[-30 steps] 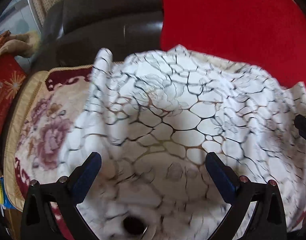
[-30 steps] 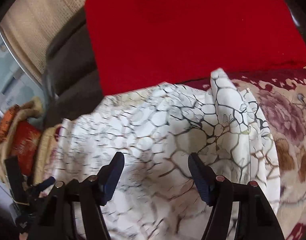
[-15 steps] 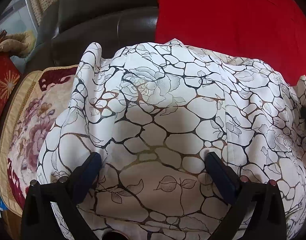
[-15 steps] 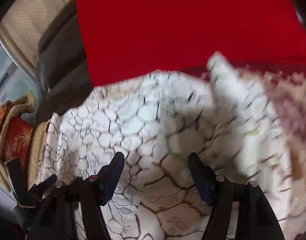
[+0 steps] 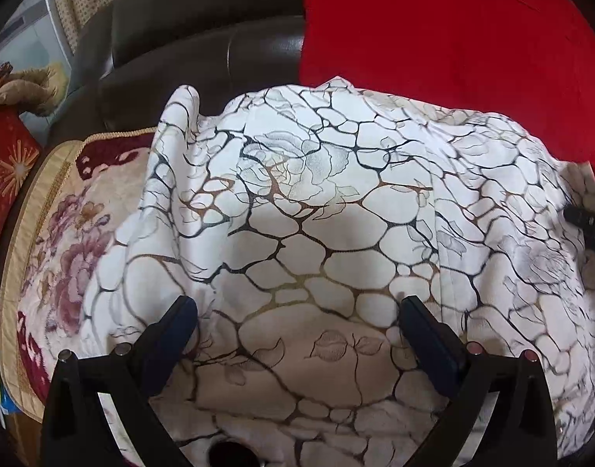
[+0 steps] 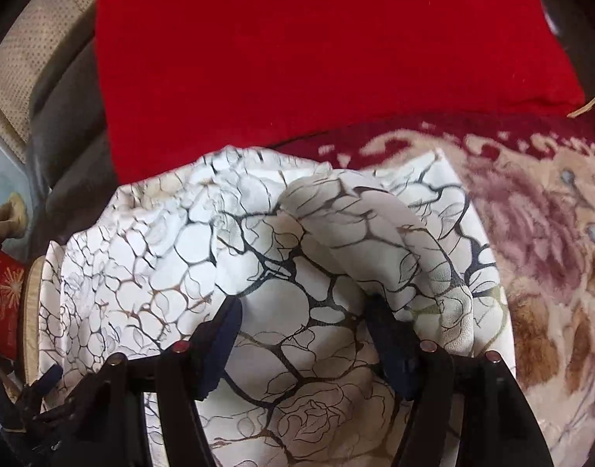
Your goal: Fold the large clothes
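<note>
Item: white garment (image 5: 316,241) with black-and-gold crackle and rose print, lying rumpled on a floral plush blanket (image 5: 64,257) that covers a dark leather sofa (image 5: 204,39).

Change noted: over the last second the motion blur has cleared in the left wrist view and the cloth has settled lower and flatter across the seat. In the right wrist view a fold (image 6: 383,225) now stands heaped just ahead of the fingers, where the cloth lay smoother a second ago. Judged: a layer was just carried over and dropped; smoothing and further folds remain.

Left gripper (image 5: 297,327): fingers spread wide, over the cloth, gripping nothing.
Right gripper (image 6: 305,330): fingers spread wide, cloth between and under them, not pinched.

Surroundings: red cushion (image 6: 316,50) against the sofa back; red gift box (image 5: 5,171) and beige cloth (image 5: 21,85) at the left.
</note>
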### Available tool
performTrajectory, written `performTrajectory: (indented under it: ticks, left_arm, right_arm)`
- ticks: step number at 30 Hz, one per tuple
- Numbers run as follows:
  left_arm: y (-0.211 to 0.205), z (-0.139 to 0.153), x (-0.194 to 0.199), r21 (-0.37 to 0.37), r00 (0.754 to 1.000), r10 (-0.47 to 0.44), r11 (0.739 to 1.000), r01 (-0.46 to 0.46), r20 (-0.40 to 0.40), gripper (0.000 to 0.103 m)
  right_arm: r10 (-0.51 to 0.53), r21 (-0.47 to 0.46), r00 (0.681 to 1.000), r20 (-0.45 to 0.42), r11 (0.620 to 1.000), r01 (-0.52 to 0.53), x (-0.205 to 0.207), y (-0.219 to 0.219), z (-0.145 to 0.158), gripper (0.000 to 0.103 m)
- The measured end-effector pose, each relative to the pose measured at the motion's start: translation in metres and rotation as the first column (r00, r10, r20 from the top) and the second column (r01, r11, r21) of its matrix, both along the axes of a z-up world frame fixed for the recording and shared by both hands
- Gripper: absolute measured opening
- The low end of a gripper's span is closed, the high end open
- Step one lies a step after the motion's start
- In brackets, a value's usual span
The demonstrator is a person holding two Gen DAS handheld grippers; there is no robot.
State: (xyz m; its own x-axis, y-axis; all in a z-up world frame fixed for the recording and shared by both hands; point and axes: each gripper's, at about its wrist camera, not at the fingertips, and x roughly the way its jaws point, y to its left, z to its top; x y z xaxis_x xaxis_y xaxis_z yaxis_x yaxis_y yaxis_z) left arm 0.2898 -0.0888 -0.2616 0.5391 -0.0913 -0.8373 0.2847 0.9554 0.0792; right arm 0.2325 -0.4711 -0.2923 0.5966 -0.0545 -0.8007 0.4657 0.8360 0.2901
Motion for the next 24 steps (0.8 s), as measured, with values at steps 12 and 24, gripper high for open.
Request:
performTrajectory:
  ticks: [12,24]
  left_arm:
    - [0.086,0.016,0.023,0.023,0.981,0.186,0.982,-0.188,0.054,0.103]
    - [0.085,0.005,0.024,0.087,0.988,0.149,0.985,-0.152,0.036,0.103]
  right_arm:
    - [0.193,0.082,0.968,0.162,0.975,-0.208,0.027,0.071,0.023,0.07]
    - [0.183,0.144,0.978,0.1,0.97,-0.196,0.018,0.062,0.008,0.069]
